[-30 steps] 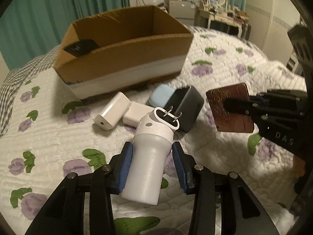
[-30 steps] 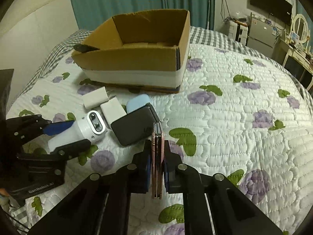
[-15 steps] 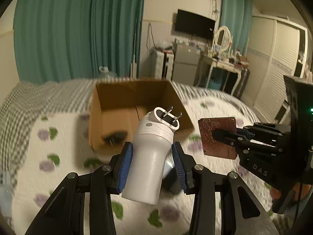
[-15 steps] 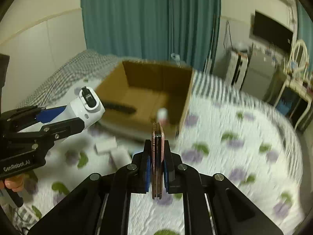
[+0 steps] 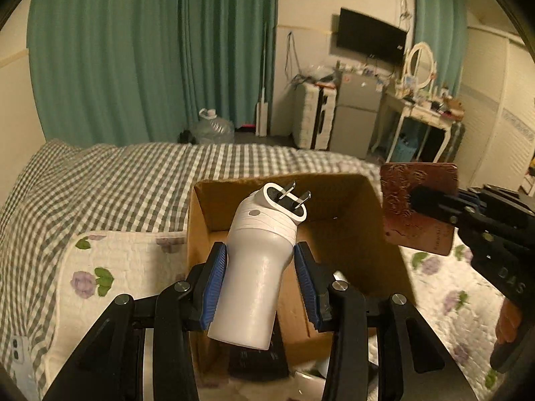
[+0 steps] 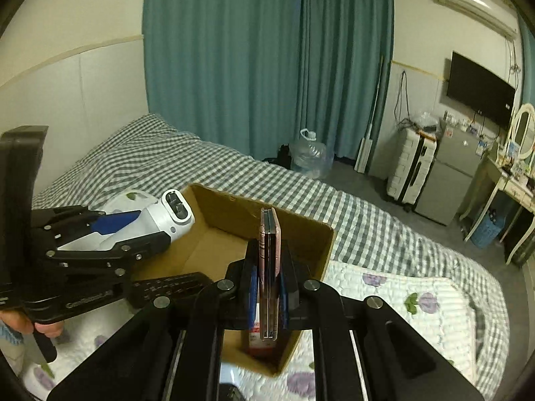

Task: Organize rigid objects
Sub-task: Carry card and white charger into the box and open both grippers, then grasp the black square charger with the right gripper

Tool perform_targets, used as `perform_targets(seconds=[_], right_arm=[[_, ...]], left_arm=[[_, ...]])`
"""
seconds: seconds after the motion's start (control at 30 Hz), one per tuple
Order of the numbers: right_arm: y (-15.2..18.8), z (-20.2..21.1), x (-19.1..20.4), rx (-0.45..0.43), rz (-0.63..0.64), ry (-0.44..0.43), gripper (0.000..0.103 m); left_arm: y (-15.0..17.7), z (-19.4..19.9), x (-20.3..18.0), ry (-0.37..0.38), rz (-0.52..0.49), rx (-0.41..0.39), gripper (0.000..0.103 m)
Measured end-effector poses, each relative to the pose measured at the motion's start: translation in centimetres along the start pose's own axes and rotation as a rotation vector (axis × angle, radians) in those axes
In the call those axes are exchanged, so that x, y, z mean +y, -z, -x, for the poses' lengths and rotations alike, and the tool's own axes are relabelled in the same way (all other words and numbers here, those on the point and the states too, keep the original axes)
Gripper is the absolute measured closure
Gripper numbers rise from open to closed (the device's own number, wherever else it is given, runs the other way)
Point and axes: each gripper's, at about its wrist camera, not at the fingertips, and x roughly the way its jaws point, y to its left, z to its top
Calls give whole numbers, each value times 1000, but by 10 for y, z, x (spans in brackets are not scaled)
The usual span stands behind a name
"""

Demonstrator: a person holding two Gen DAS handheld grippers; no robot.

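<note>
My left gripper (image 5: 260, 267) is shut on a white cylindrical plug adapter (image 5: 257, 264) with two metal prongs, held above the open cardboard box (image 5: 364, 254). It also shows in the right wrist view (image 6: 157, 220). My right gripper (image 6: 269, 280) is shut on a thin pink-brown booklet (image 6: 269, 267), held edge-on over the box (image 6: 311, 234). The booklet's patterned brown cover (image 5: 418, 207) shows at the right in the left wrist view. A black remote (image 6: 170, 287) lies in the box.
The box sits on a bed with a white floral quilt (image 5: 110, 274) and a grey checked sheet (image 5: 127, 180). Beyond the bed are teal curtains (image 6: 260, 60), a water jug (image 6: 309, 157), a suitcase (image 6: 409, 163), a small fridge and a dressing table.
Both grippers have risen off the quilt with their objects and moved forward over the box. The loose chargers left on the quilt have dropped out of view.
</note>
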Motion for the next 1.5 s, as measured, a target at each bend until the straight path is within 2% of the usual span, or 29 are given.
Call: perform_targets(seconds=[0.13,0.27,0.37,0.5,0.67,0.7,0.8,0.83,0.97,1.0,1.23,1.27,1.4,1.5], right_arm=[[5,-35,-14,33,-37,-16,93],[11,-55,-19,51,-40,-21,93],[14,-63,-20,58,-57,-32,93],[15,-70,-17,69,-53,-37,93],[17,-79,-14,111,-56,-35,93],[17,-80,-14,125,-60,-33,90],[14,-73,-16,115,-88,-13,58],[10,-65,-18,96,-108,-15,54],[-1,-29,-17,46,-121,5,53],[-2,-16,-15,30,-118,13,51],[1,60,3,-46,-90,63,37],[4,71,7,-57,-80,72,36],[24,97,21,-71,-54,95,21],[48,102,31,-50,-36,99,17]], left_arm=[[2,-29,-1,-15,-9,37,60],[5,-39,-4,-34,-6,36,57],[4,-40,-3,-54,5,34,50],[4,-38,0,-47,19,47,50],[4,-21,2,-37,22,26,50],[4,-14,3,-34,21,16,50],[4,3,5,-29,28,-5,50],[4,10,6,-26,31,-12,50],[7,39,6,-27,21,-20,47],[8,48,6,-28,17,-23,44],[32,105,1,-35,-17,-62,42],[36,110,1,-39,-17,-64,42],[56,125,5,-48,-5,-64,41],[73,130,4,-69,-4,-67,40]])
